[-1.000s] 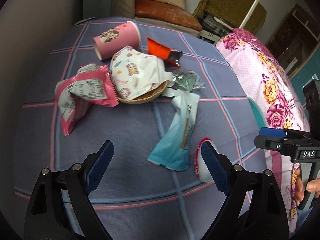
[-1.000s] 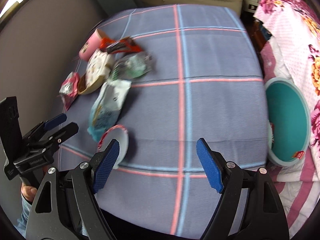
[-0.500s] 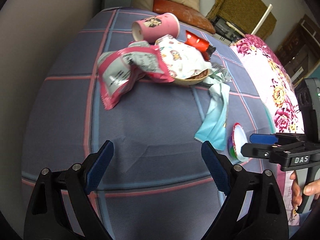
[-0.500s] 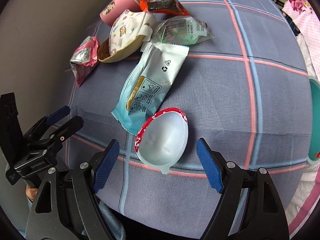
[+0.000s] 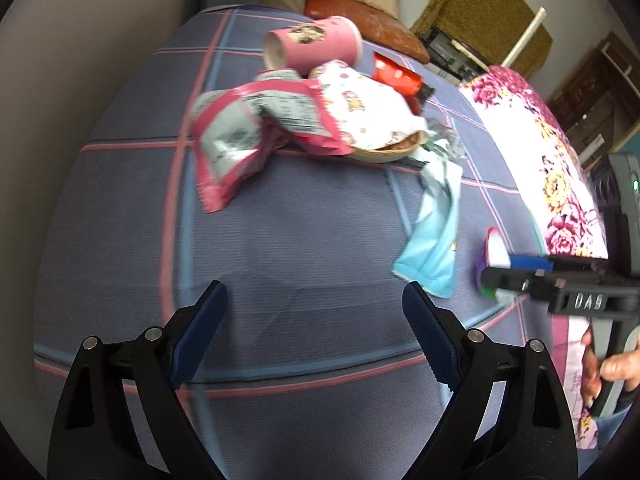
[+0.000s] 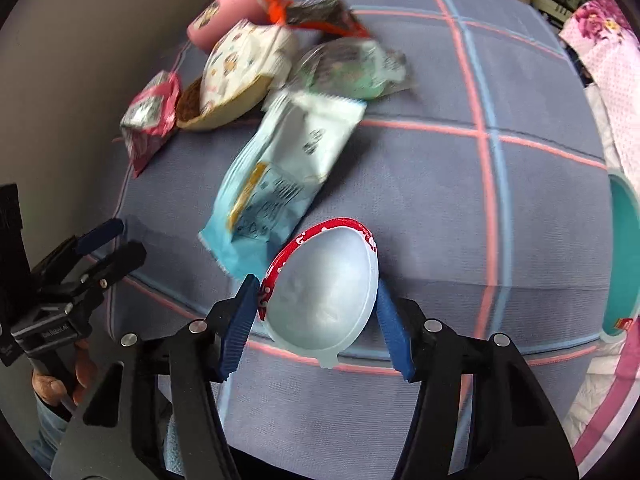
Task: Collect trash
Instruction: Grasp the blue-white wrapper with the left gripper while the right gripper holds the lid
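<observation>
While the checked blue bedcover (image 6: 420, 184) is carrying a loose heap of trash at its far end, the step in hand is the pickup of the piece nearest the person. Largest of the scattered pieces, the pale blue wrapper (image 6: 280, 184) is lying flat just beyond the egg-shaped plastic shell (image 6: 324, 292), which is sitting open side up with a red rim. The right gripper (image 6: 316, 320) is closing around that shell: both blue pads are flanking its sides, apparently at or just short of contact, so a firm hold cannot yet be confirmed. The left gripper (image 5: 316, 332) is hanging wide open over bare cover, holding nothing. Judged next: finishing the squeeze gently, since the thin shell may flex or pop out, then lifting toward the teal bin (image 6: 624, 256) at the bed's right edge.
</observation>
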### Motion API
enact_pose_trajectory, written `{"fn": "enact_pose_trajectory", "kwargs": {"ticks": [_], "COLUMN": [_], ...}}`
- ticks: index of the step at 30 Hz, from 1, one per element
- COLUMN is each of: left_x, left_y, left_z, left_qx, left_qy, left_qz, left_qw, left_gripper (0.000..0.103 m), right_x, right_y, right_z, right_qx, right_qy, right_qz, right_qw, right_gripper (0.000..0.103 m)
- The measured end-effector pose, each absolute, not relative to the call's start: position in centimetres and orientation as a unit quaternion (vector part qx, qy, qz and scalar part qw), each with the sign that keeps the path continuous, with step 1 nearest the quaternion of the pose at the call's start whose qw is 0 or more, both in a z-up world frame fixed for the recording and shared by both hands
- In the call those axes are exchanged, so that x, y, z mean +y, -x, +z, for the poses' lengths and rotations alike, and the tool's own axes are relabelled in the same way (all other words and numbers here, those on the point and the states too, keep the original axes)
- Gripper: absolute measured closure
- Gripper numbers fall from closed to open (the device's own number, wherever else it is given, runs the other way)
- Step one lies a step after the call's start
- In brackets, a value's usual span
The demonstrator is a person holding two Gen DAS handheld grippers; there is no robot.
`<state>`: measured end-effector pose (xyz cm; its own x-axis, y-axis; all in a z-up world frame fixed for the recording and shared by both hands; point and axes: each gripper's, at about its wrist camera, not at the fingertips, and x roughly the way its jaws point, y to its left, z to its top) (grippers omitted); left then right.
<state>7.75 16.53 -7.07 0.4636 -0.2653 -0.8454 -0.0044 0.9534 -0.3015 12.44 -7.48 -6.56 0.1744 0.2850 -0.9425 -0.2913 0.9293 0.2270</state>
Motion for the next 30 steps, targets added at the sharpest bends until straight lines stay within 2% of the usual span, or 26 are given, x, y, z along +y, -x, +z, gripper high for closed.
{"fn": "enact_pose_trajectory", "kwargs": {"ticks": [16, 19, 20, 21, 24, 30], "left_x": [7.0, 5.6, 5.1, 4.6, 3.6, 1.5], "left_y": [-13.3, -13.8, -13.9, -14.0, -14.0, -13.5], "left_z": [-7.2, -7.5, -7.7, -7.9, -7.8, -6.5], "left_qx": [0.523, 0.528, 0.530, 0.533, 0.531, 0.529], "left_qy": [0.078, 0.059, 0.052, 0.044, 0.033, 0.026], "left_qz": [-0.132, -0.134, -0.133, -0.130, -0.121, -0.145], "left_qw": [0.838, 0.837, 0.836, 0.835, 0.838, 0.836], "left_gripper": [0.014, 0.033, 0.048, 0.070, 0.081, 0.082], "right_x": [-16.8, -18.2, -18.7, -19.2, -20.4, -23.6], "right_y": [-15.3, -15.3, -15.4, -15.4, -15.4, -15.4], "right_z": [-4.6, -4.8, -4.8, -4.8, -4.9, -4.8], "right_qx": [0.586, 0.582, 0.581, 0.579, 0.572, 0.559], "right_qy": [-0.074, -0.084, -0.086, -0.089, -0.098, -0.123], "right_qz": [0.139, 0.138, 0.138, 0.137, 0.137, 0.132], "right_qw": [0.795, 0.797, 0.798, 0.799, 0.803, 0.810], "right_gripper": [0.047, 0.047, 0.047, 0.047, 0.047, 0.047]}}
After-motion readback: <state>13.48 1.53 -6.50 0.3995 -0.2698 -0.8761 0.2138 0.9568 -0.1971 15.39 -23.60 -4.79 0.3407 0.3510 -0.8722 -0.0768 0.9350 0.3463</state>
